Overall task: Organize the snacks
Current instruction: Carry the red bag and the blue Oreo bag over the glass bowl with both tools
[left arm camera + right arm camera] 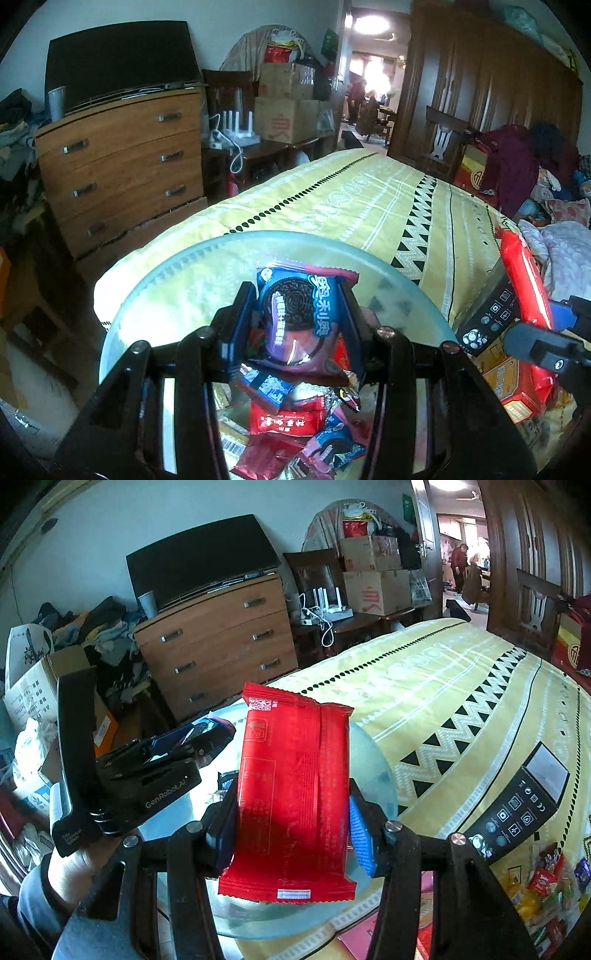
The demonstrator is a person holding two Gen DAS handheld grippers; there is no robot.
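Over the frosted glass plate (177, 273), an Oreo pack (299, 314) is being gripped by the left gripper (295, 325); a red wafer pack (295, 794) is being clamped by the right gripper (291, 830), black box (524, 805) nearby.

"GenRobot.AI" on the left gripper (173, 794); "奥利奥" on the blue cookie packet (299, 314).
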